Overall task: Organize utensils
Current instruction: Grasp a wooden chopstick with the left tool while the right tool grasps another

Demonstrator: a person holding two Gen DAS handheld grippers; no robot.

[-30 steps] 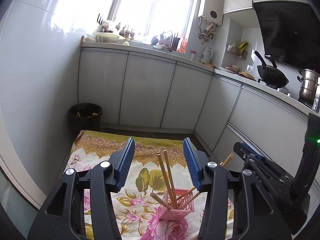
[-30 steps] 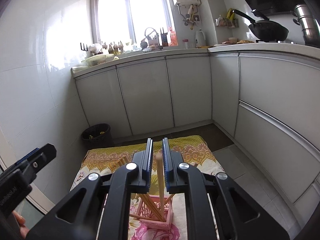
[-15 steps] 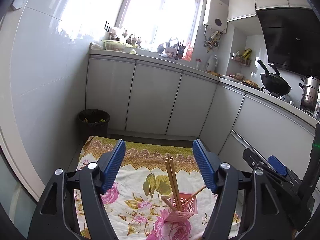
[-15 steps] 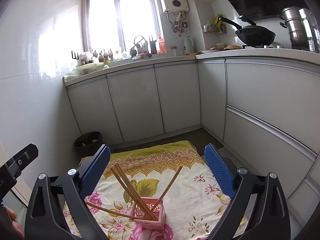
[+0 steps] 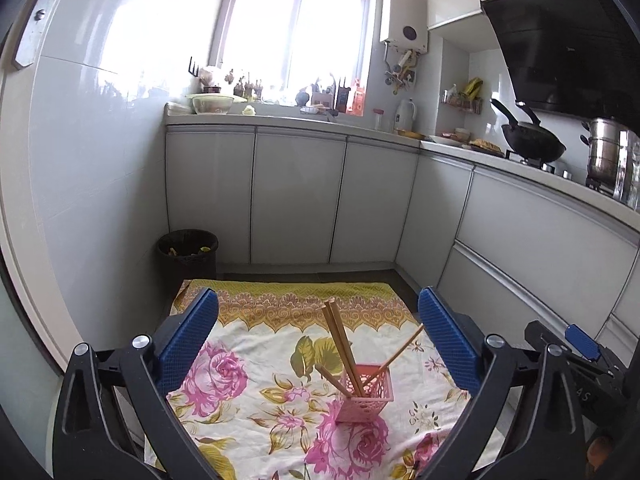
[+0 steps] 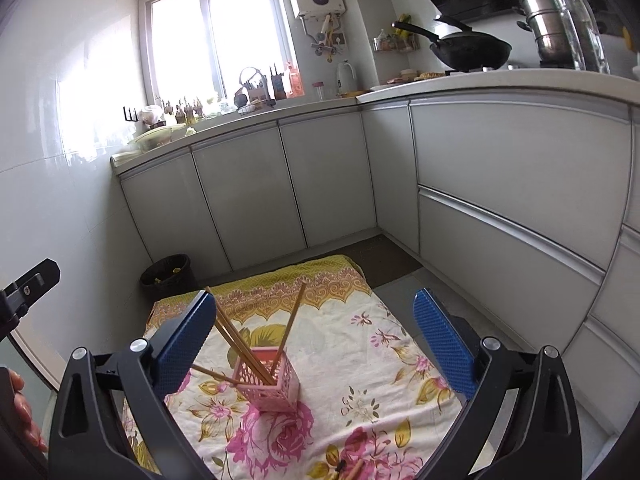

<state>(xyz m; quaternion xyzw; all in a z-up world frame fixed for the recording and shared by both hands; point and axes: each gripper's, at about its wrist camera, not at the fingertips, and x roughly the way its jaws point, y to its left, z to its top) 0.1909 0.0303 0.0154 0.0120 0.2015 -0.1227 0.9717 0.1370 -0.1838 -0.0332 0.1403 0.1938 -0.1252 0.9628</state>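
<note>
chopsticks [image 6: 256, 344]: leaning in pink holder [image 6: 268, 384] on cloth [image 6: 360, 360], so they stay together
left gripper [image 5: 318, 336]: jaws opening, nothing between
right gripper [image 6: 314, 330]: wide, empty

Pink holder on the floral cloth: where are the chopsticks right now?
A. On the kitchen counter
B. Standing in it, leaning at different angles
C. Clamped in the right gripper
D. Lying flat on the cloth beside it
B: the chopsticks stand in the pink holder on the floral cloth, leaning different ways, and the right gripper is open with nothing pressed between its pads.
</note>
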